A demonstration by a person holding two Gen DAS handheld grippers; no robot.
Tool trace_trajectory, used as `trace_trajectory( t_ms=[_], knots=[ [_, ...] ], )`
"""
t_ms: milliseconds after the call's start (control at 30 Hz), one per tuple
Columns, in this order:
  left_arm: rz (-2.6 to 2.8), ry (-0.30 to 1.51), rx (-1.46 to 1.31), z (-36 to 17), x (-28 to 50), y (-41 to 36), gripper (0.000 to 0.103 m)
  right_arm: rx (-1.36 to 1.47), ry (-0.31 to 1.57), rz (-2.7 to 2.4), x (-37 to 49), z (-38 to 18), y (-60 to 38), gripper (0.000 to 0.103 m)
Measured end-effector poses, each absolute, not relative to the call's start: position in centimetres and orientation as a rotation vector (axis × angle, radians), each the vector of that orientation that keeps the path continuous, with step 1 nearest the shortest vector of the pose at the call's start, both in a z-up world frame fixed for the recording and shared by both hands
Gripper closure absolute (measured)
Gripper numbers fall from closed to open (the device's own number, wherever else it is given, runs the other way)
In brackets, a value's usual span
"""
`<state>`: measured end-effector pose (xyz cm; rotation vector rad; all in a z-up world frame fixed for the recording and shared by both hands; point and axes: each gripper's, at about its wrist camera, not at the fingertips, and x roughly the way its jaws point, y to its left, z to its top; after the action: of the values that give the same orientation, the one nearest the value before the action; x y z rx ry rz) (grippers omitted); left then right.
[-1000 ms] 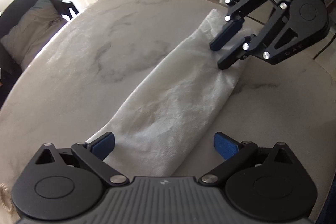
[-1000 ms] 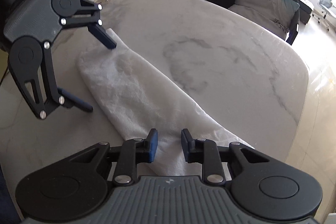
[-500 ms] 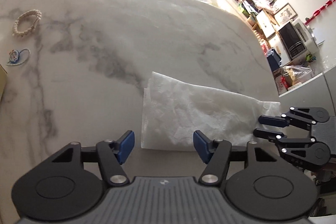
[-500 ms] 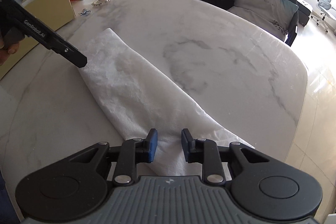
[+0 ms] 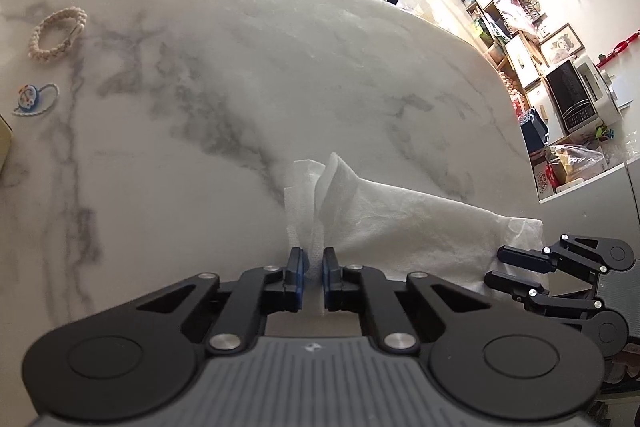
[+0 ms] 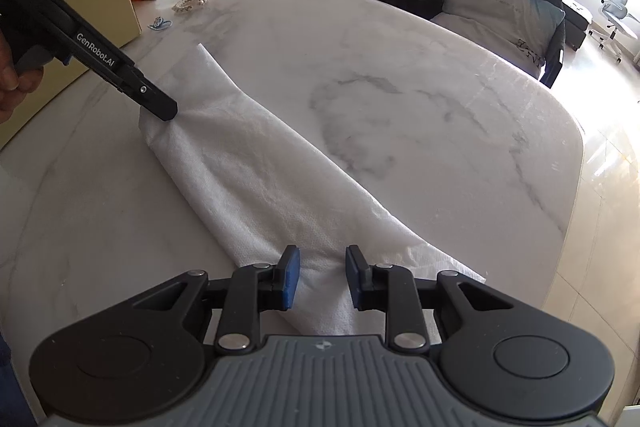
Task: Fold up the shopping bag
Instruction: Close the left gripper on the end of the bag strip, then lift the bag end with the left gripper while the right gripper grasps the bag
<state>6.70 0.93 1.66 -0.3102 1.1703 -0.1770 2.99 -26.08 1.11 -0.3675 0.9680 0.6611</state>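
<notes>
Now the white shopping bag [image 6: 256, 179], folded into a long strip, lies on the marble counter [image 6: 400, 67]. Left gripper [image 5: 311, 269] pinches one end; right gripper [image 6: 322, 277] straddles the other, apparently parted, gripping nothing.

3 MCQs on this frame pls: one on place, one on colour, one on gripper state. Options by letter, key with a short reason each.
1. Where does the left gripper meet the long white nonwoven shopping bag?
A. at the bag's end away from the right gripper
B. mid-length
C. not touching

2. What colour are the pads on the right gripper?
A. red
B. blue
C. green

3. What is the state of the right gripper?
A. shut on the bag
B. shut on nothing
C. open over the bag's near end

Key: A, bunched bag end sits between its closed fingers; B, blue pads face the gap; C, a clear gap shows between its fingers, with bag lying under it.
</notes>
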Motion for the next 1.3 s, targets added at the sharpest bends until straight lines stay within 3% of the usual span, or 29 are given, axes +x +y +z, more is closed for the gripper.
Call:
trace_trajectory(
  t_ms=[533, 767, 1000, 1200, 1300],
  knots=[
    [-0.261, 1.052, -0.178, 6.9, 5.3, -3.0, 0.096, -0.407, 0.977, 0.668, 3.2, 1.2, -25.8, 0.075],
    [-0.25, 1.084, -0.252, 6.3, 5.8, -1.9, 0.096, -0.478, 0.928, 0.705, 2.4, 2.0, -24.2, 0.073],
    [-0.239, 1.115, -0.327, 5.7, 6.2, -0.8, 0.096, -0.575, 0.806, 0.811, -0.3, 2.1, -20.7, 0.061],
    [-0.235, 1.17, -0.529, 5.3, 6.4, 0.7, 0.096, -0.684, 0.697, 0.825, -1.9, 1.2, -17.3, 0.039],
    [-0.232, 1.187, -0.61, 5.3, 6.3, 1.1, 0.096, -0.762, 0.647, 0.802, -2.5, 0.7, -16.2, 0.038]
  ],
)
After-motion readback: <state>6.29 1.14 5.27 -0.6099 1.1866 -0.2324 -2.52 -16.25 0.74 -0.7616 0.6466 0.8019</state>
